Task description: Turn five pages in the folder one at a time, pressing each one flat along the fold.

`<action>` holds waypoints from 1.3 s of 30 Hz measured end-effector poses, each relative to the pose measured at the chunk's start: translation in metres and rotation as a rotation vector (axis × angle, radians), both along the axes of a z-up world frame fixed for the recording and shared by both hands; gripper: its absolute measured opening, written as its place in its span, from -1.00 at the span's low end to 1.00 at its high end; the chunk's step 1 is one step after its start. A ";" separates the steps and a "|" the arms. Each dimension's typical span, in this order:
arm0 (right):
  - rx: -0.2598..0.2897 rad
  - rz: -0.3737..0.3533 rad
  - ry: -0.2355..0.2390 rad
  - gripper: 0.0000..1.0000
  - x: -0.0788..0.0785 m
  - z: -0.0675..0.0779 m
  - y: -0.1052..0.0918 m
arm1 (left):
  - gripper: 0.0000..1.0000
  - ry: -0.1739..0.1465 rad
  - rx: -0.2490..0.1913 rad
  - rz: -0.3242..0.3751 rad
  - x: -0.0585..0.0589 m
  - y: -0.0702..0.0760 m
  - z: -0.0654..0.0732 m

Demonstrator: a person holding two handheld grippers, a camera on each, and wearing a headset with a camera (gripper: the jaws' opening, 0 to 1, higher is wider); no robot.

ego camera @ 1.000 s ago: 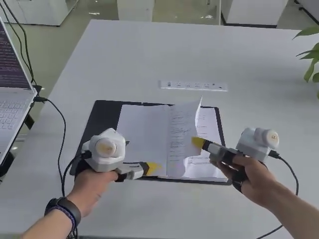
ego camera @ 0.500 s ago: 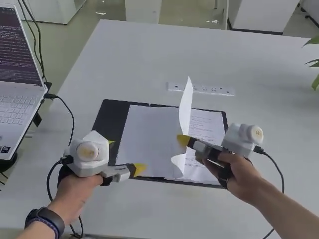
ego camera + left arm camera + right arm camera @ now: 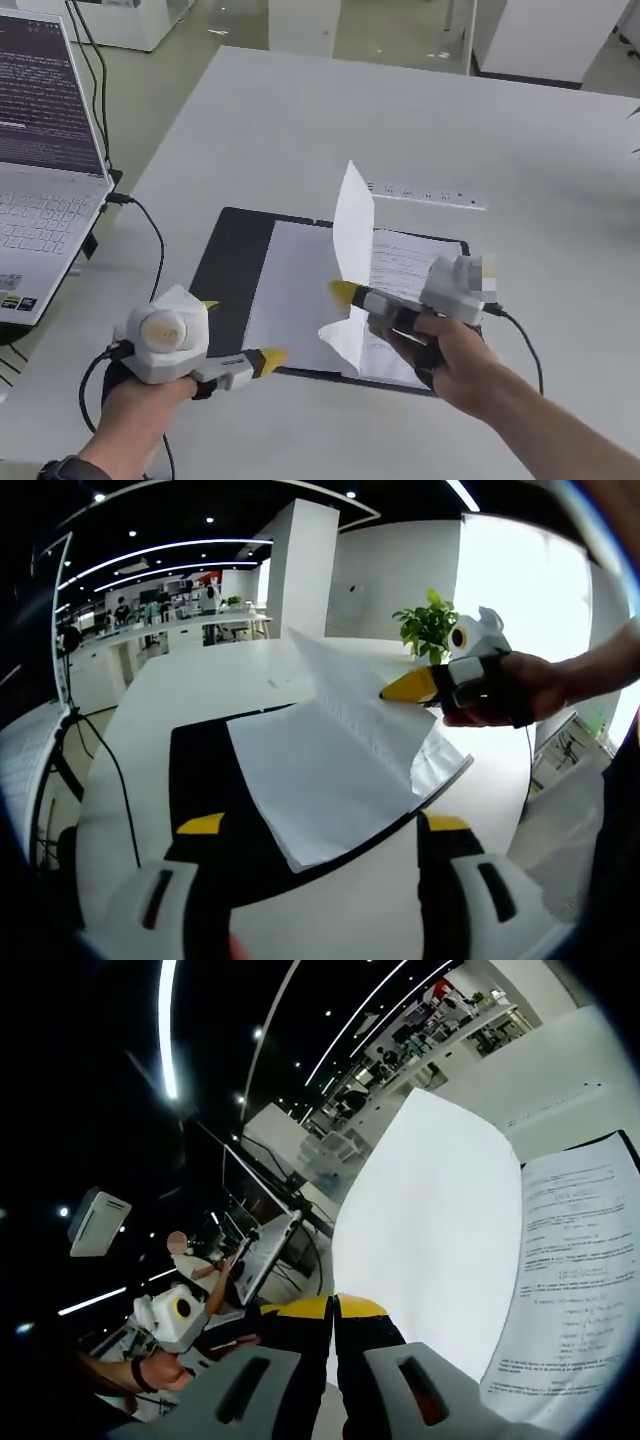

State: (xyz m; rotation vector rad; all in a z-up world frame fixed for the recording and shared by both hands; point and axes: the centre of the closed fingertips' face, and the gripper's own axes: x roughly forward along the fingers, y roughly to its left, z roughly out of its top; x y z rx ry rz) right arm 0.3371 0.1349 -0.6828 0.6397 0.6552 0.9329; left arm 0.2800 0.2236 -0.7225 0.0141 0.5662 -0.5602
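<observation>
Midway, by the look of it: the folder (image 3: 225, 270) lies open and flat on the table (image 3: 300, 110), and one page (image 3: 352, 225) stands nearly upright over the fold, its lower corner curled where the right gripper (image 3: 343, 292) has it; in the right gripper view the jaws are pressed together on the sheet's bottom edge. The left gripper (image 3: 268, 358) hovers at the folder's near edge, below the left stack (image 3: 295, 290); in the left gripper view its jaws stand wide apart with nothing held, the folder's near corner lying ahead between them. How many of the five pages are already over cannot be told from the stack; I judge this one about half turned, with laying it down and pressing it along the fold yet to come, then whatever turns remain. Printed text shows on the right sheet (image 3: 410, 265), so more pages wait there. For room, the swing leftward looks open: the left stack is bare and the left gripper sits low at its edge, near where the page will land. A cable (image 3: 160, 250) runs just beside the folder's left edge, a laptop (image 3: 40, 180) sits well apart to the left, and a power strip (image 3: 425, 193) lies just beyond the far edge, so none should catch the page
</observation>
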 end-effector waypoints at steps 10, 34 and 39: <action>-0.041 0.067 0.054 -1.00 -0.003 -0.028 0.032 | 0.54 -0.002 -0.017 0.030 -0.003 0.011 -0.003; -0.136 0.132 0.230 -1.00 0.002 -0.115 0.088 | 0.54 0.001 -0.083 0.096 -0.005 0.018 -0.003; -0.143 0.121 0.261 -1.00 0.000 -0.130 0.089 | 0.53 0.009 -0.093 0.113 -0.008 0.018 -0.003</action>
